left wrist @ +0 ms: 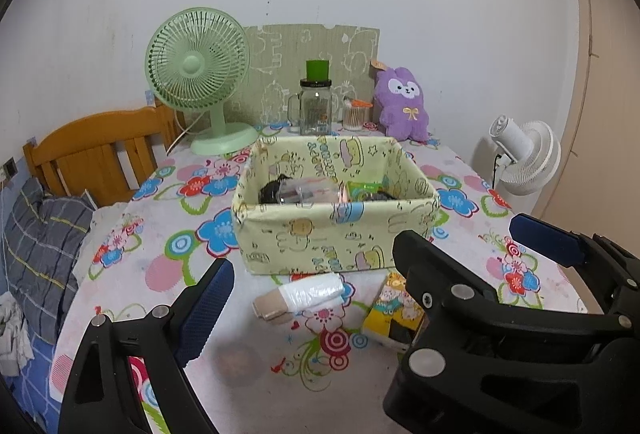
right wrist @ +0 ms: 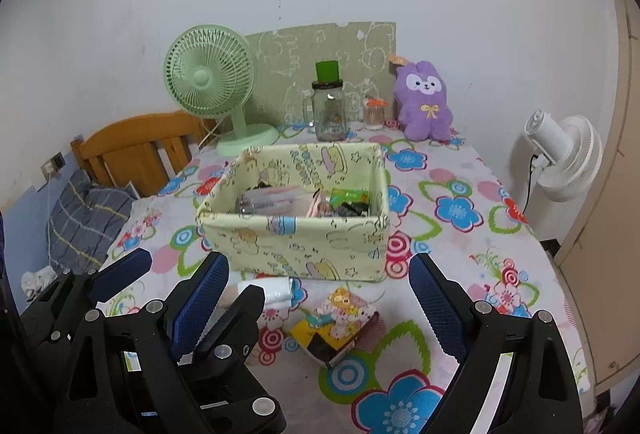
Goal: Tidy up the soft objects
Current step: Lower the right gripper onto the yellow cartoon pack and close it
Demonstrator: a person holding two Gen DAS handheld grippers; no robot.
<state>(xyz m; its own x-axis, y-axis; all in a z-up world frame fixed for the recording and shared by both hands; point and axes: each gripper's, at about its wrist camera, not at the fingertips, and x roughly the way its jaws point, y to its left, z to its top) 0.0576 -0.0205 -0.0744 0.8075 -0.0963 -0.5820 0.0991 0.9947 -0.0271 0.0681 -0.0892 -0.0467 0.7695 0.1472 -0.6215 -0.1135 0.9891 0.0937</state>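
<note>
A yellow-green fabric box (left wrist: 320, 238) (right wrist: 280, 242) stands mid-table with several small items inside. In front of it lie a beige roll wrapped in white plastic (left wrist: 298, 296) (right wrist: 276, 290) and a small yellow cartoon-printed packet (left wrist: 394, 310) (right wrist: 334, 326). A purple plush rabbit (left wrist: 402, 106) (right wrist: 426, 102) leans at the back of the table. My left gripper (left wrist: 384, 270) is open and empty, low in front of the roll and packet. My right gripper (right wrist: 320, 298) is open and empty just above the packet. The left gripper also shows at the right wrist view's lower left (right wrist: 176, 282).
A flowered cloth covers the table (left wrist: 160, 234) (right wrist: 460, 274). At the back stand a green fan (left wrist: 198, 74) (right wrist: 210, 82), a glass jar with green lid (left wrist: 316, 106) (right wrist: 330, 106), and a cotton-swab cup (left wrist: 355, 114). A white fan (right wrist: 564, 162) stands right, a wooden chair (left wrist: 92, 150) left.
</note>
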